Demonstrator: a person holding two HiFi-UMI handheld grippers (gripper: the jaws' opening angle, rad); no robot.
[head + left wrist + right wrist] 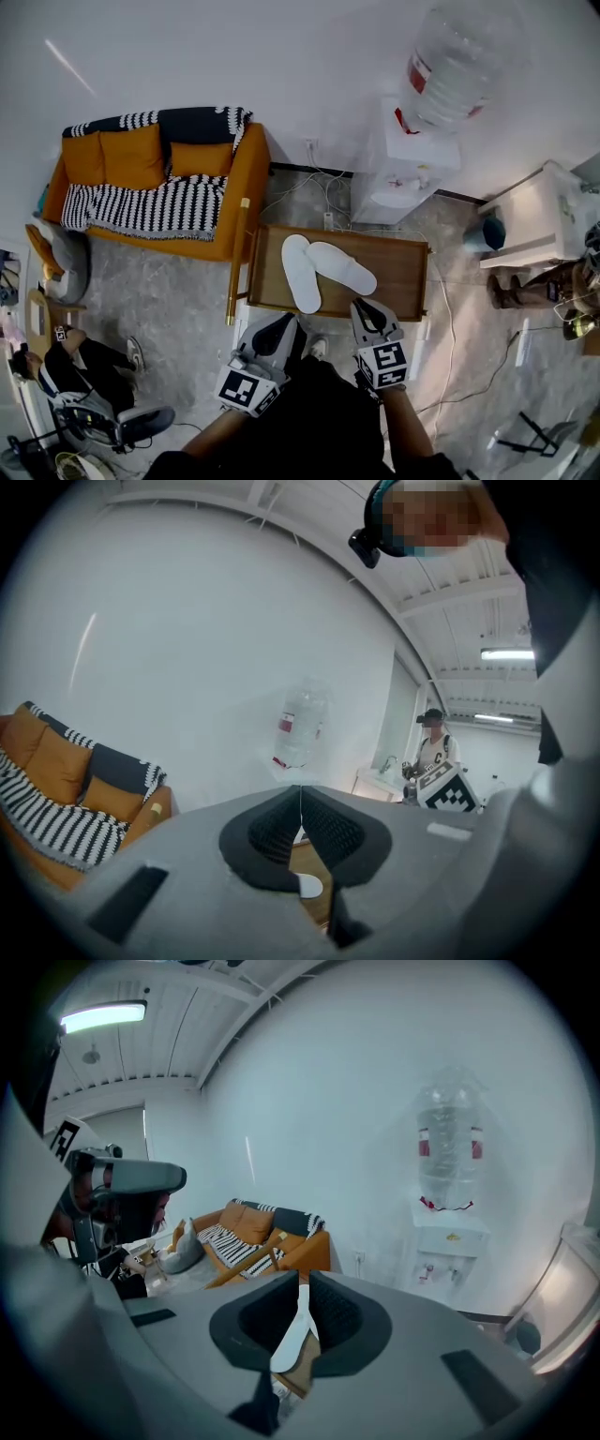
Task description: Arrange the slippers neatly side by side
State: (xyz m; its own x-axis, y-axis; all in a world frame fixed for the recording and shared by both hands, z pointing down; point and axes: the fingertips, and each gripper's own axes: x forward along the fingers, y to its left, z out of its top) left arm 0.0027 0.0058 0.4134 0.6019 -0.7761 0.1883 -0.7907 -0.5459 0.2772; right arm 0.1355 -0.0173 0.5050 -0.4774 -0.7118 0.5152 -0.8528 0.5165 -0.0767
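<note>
Two white slippers lie on a low wooden table. The left slipper points away from me. The right slipper slants to the right, and their far ends touch in a V. My left gripper hovers at the table's near edge just below the left slipper, jaws shut and empty. My right gripper is over the near edge, right of the slippers, also shut with nothing held. In the left gripper view a bit of slipper shows below the jaws. The right gripper view shows a slipper beyond the jaws.
An orange sofa with a striped blanket stands left of the table. A water dispenser is behind it, a white side table to the right. Cables run over the floor. One person sits at lower left and another stands at the right edge.
</note>
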